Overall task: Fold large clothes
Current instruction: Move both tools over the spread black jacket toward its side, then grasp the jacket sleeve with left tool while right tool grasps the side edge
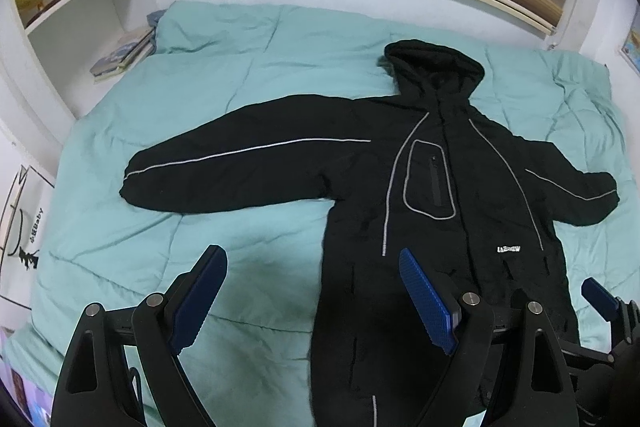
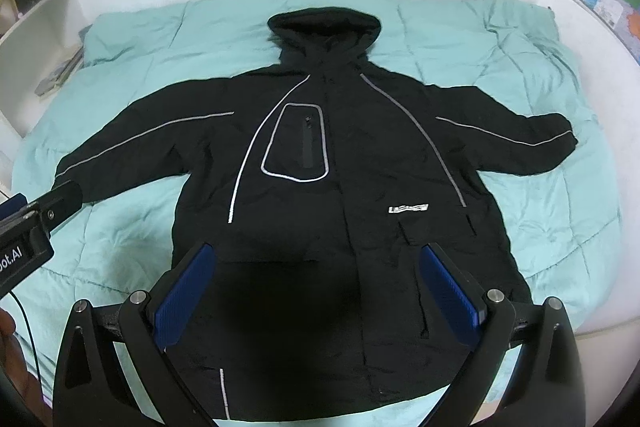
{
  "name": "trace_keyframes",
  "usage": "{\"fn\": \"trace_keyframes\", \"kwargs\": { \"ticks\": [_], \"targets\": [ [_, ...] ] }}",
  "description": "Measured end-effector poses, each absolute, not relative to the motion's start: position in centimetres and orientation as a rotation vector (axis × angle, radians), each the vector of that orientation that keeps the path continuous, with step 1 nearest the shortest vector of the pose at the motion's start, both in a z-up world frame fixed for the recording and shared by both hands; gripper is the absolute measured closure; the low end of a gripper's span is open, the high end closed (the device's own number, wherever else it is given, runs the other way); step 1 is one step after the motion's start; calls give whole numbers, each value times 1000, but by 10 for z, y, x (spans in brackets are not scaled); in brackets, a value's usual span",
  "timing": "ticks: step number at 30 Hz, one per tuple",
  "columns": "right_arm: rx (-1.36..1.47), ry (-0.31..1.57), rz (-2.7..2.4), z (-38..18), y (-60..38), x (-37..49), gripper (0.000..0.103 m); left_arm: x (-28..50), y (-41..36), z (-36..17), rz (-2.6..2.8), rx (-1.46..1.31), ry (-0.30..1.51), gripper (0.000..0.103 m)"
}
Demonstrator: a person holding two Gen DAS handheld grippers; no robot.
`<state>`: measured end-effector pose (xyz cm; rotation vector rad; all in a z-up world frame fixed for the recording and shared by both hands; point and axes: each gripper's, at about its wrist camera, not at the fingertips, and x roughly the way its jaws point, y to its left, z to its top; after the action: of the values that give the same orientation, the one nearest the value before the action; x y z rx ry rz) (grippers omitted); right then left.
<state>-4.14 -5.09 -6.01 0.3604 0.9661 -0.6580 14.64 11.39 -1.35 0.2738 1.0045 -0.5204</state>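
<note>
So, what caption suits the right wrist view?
Open right gripper hovering over a black hooded jacket spread flat on a teal quilt.

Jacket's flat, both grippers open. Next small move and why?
Probably bring the left gripper to the cuff of the near sleeve and close on it. The jacket lies spread face up on the quilt, sleeves out, nothing folded yet, and the right gripper hovers open.

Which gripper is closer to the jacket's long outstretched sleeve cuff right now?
Left. The left gripper hovers beside the cuff; the right gripper hangs over the jacket hem.
</note>
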Motion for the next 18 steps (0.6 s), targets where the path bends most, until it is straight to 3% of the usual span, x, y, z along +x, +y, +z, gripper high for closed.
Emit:
{"fn": "trace_keyframes", "kwargs": {
  "ticks": [18],
  "targets": [
    [335,1028,-634,-73,-49,13,1,198,116,-34,-496,249,1070,14]
  ]
}}
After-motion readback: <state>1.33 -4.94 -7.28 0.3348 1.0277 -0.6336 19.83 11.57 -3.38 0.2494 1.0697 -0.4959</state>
